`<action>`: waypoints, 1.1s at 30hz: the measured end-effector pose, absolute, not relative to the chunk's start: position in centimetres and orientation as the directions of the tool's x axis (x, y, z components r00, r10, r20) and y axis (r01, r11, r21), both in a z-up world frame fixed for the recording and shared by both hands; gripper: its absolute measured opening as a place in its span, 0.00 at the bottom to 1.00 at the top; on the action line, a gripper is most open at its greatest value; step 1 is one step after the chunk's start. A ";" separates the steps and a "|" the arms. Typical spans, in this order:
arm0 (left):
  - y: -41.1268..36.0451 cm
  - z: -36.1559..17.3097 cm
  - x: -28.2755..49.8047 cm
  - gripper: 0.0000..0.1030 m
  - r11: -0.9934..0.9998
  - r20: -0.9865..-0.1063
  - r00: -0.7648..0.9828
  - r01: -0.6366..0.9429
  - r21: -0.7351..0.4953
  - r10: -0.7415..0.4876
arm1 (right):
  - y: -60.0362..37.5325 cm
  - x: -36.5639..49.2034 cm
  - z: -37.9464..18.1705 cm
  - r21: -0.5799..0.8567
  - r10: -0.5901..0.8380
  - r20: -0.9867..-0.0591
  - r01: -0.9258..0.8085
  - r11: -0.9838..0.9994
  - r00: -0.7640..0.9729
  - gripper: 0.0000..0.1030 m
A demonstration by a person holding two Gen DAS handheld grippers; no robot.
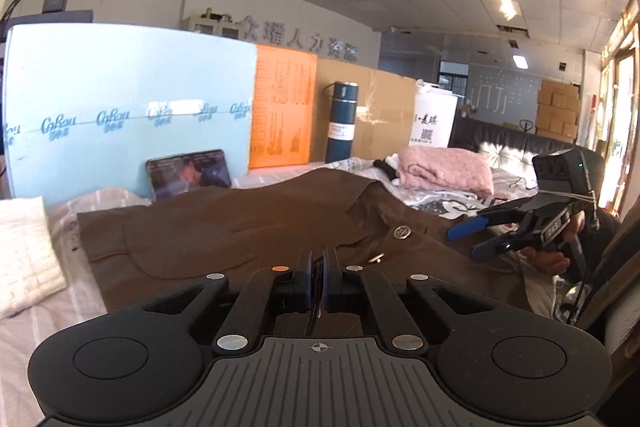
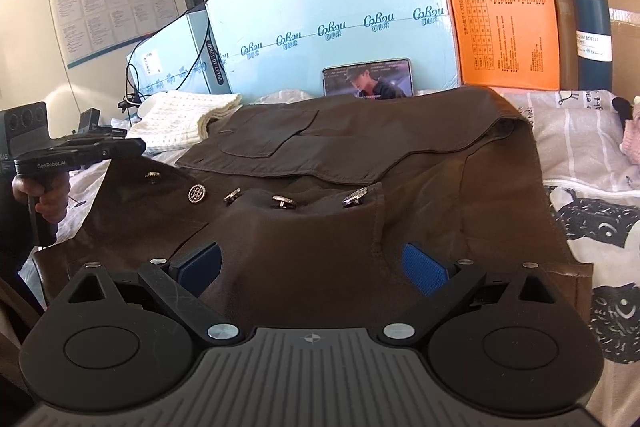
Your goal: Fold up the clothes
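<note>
A brown garment [image 2: 360, 163] with metal buttons [image 2: 197, 193] and a patch pocket lies spread on the bed; its far half is folded toward me. It also shows in the left wrist view [image 1: 224, 227]. My left gripper [image 1: 317, 279] is shut on the garment's near edge, cloth pinched between the blue pads. My right gripper [image 2: 312, 267] is open, its blue pads [image 2: 424, 267] wide apart over the garment's button placket, holding nothing. It also shows in the left wrist view [image 1: 476, 239], jaws apart at the garment's right edge.
A white knit [image 2: 180, 119] lies at the left, a pink knit [image 1: 444, 167] at the right. A phone [image 2: 368, 78] leans on a blue board [image 2: 320, 27]. An orange board [image 2: 500, 7] and a blue bottle [image 2: 592, 27] stand behind. The bed sheet [image 2: 580, 147] is patterned.
</note>
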State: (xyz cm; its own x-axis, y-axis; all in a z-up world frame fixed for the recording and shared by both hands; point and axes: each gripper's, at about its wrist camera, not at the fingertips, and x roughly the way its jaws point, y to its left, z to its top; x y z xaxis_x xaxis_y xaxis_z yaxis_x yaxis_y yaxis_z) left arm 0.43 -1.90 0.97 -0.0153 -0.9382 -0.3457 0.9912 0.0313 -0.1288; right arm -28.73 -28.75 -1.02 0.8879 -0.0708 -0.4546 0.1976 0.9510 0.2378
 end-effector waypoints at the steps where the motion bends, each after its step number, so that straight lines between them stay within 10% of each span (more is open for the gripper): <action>1: -1.9 0.5 0.8 0.04 0.042 -0.370 -0.017 0.987 -0.152 -0.929 | -28.9 -28.9 -0.8 0.226 -0.086 -0.452 0.207 0.952 0.888 0.95; 7: -2.2 -1.4 2.6 0.16 0.134 -0.461 0.021 0.968 -0.213 -0.887 | -30.1 -29.4 0.3 0.151 -0.166 -0.451 0.259 0.954 0.877 0.95; 10: -2.3 -2.0 3.4 0.55 0.181 -0.497 0.047 0.957 -0.225 -0.867 | -30.4 -29.4 0.4 0.123 -0.186 -0.457 0.269 0.955 0.870 0.95; 20: -2.2 -2.6 2.6 0.79 0.049 -0.474 -0.110 0.950 -0.309 -0.874 | -32.2 -29.3 -0.3 0.098 -0.220 -0.504 0.309 0.946 0.835 0.95; 24: -2.8 -2.9 2.1 0.65 0.082 -0.505 -0.078 0.955 -0.286 -0.859 | -33.1 -28.8 -0.6 0.075 -0.239 -0.530 0.326 0.943 0.814 0.95; 27: -2.8 -2.7 1.7 0.15 0.086 -0.503 -0.052 0.965 -0.247 -0.862 | -33.8 -28.6 -0.9 0.062 -0.253 -0.546 0.340 0.939 0.799 0.95; 33: -1.9 -0.7 0.9 0.04 0.094 -0.396 0.035 0.987 -0.132 -0.918 | -34.2 -28.0 -1.3 0.050 -0.246 -0.557 0.328 0.943 0.793 0.95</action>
State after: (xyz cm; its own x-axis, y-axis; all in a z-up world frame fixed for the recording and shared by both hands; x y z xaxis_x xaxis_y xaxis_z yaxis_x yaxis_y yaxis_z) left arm 0.94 -1.94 -0.70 0.0347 -0.9175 -0.3962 0.9868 0.0942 -0.1317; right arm -27.95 -34.23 -1.30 0.7932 -0.2462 -0.5570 0.3282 0.9432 0.0504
